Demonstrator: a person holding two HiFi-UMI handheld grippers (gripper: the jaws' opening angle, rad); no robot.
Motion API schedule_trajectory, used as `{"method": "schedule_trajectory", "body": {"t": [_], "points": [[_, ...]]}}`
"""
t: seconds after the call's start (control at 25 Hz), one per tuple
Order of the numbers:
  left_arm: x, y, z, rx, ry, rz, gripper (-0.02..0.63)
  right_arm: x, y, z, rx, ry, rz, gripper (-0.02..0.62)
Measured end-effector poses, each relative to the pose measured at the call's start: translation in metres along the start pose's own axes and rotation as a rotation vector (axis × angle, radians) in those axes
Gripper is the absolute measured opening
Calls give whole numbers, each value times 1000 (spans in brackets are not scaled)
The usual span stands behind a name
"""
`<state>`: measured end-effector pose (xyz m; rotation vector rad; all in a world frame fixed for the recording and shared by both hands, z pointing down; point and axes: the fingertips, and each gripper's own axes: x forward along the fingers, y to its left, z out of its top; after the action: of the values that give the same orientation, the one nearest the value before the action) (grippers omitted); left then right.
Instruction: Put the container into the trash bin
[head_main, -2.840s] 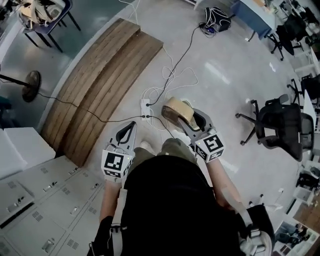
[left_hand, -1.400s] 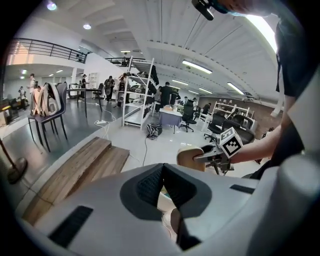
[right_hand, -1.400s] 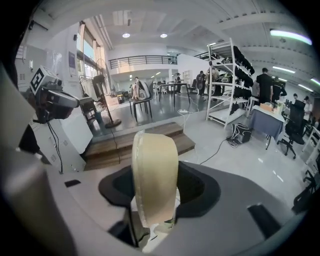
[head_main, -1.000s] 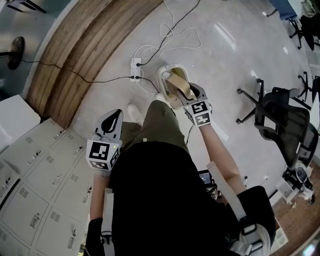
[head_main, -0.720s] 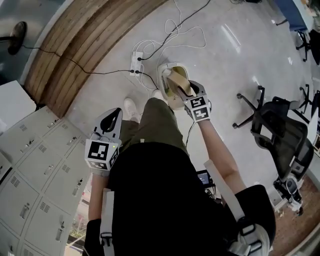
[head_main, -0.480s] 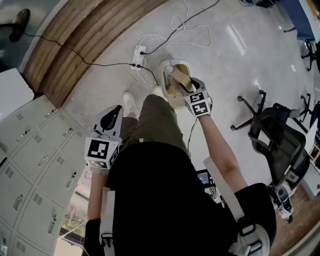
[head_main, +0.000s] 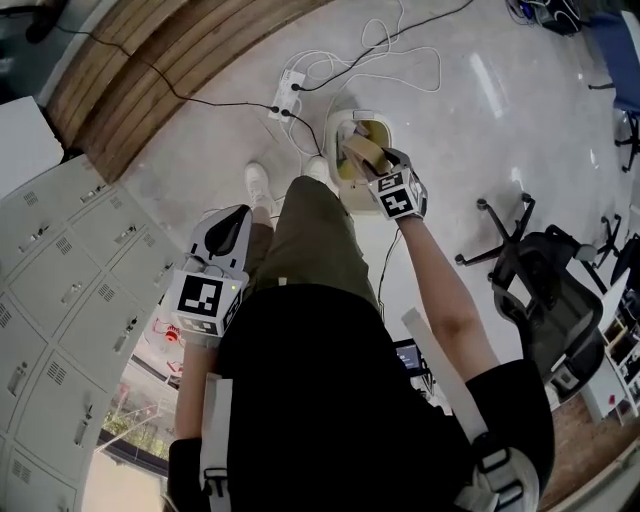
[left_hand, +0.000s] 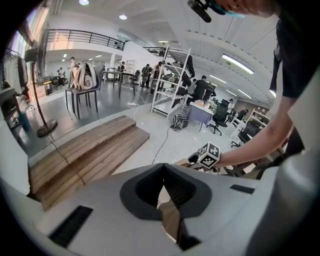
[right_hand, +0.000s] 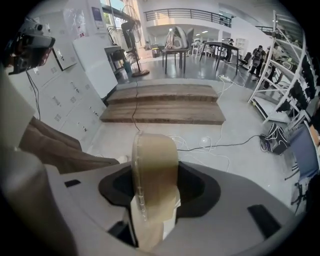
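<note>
A tan container with a clear lid (right_hand: 152, 170) stands on edge between the jaws of my right gripper (right_hand: 157, 197), which is shut on it. In the head view the right gripper (head_main: 370, 162) holds the container (head_main: 362, 150) at the mouth of the white trash bin (head_main: 333, 135) on the floor, just beyond the person's right foot. My left gripper (head_main: 233, 218) hangs beside the left thigh, apart from the bin. Its jaws meet with nothing between them (left_hand: 162, 186). The left gripper view also catches the right gripper's marker cube (left_hand: 209, 155).
A power strip (head_main: 290, 85) with looping white and black cables lies just behind the bin. Wooden steps (head_main: 150, 50) run across the top left. Grey lockers (head_main: 60, 300) fill the left side. A black office chair (head_main: 545, 290) stands at the right.
The right gripper has come down with the container, from above the bin to its mouth. The left gripper has sunk slightly beside the thigh. The jaws have not changed.
</note>
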<state>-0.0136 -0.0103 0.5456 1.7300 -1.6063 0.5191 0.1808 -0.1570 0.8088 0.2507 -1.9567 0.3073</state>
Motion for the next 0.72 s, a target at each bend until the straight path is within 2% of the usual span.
{"method": "schedule_trajectory", "body": {"t": [0.44, 0.72], "points": [[16, 11, -31, -70, 64, 42, 8, 65, -9, -22, -52, 121, 41, 213], [34, 15, -51, -124, 97, 37, 8, 106, -18, -36, -67, 189, 57, 213]]}}
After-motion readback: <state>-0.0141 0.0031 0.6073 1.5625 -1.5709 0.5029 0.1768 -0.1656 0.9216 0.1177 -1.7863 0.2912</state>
